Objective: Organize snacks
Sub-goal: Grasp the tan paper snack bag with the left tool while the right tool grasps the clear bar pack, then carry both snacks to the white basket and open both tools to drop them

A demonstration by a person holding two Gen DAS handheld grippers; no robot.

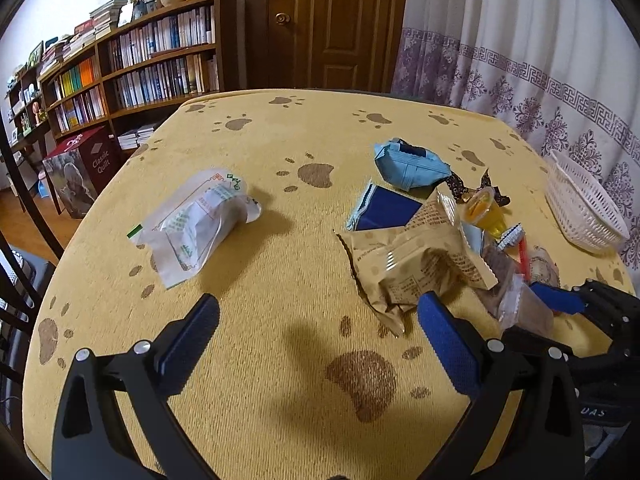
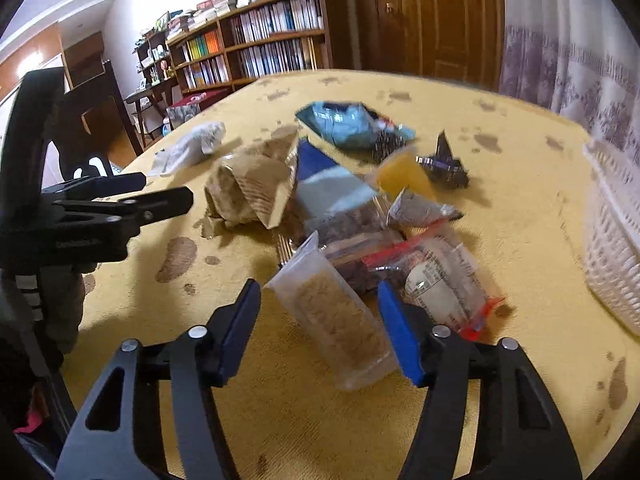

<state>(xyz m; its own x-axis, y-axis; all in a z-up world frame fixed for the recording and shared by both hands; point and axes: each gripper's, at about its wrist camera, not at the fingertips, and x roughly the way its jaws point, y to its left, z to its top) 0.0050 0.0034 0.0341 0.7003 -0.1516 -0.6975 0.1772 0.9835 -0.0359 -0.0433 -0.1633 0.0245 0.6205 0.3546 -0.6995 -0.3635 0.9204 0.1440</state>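
Between the blue pads of the right gripper (image 2: 320,316): a clear plastic packet of pale brown crumbly snack (image 2: 340,320), lying on the yellow paw-print tablecloth (image 2: 520,208) at the near edge of the snack heap. Right pad touching the packet's side; left pad standing off from it with cloth showing in the gap, so not clamped. Just right of it, touching: a clear red-edged bag holding a white wrapped piece (image 2: 436,280). Beyond, piled together: a dark chocolate-coloured packet (image 2: 352,224), a crumpled tan paper wrapper (image 2: 248,192), a navy and pale blue sachet (image 2: 324,184), an orange jelly cup (image 2: 404,176), a light blue pouch (image 2: 348,124) and a dark foil twist wrapper (image 2: 444,168). Motion blur over much of this view.

Well apart to the left of the heap: a white translucent bag with green print (image 1: 196,224), alone on the cloth. At the table's right edge, apart from the heap: a white plastic lattice basket (image 1: 580,208), holding nothing visible.

Left gripper (image 1: 316,312) with fingers wide apart, nothing between them, hovering over bare cloth just left of the tan wrapper.

Behind: wooden bookshelves (image 1: 160,56), a brown panelled door (image 1: 324,24), a white and purple patterned curtain (image 1: 520,48).
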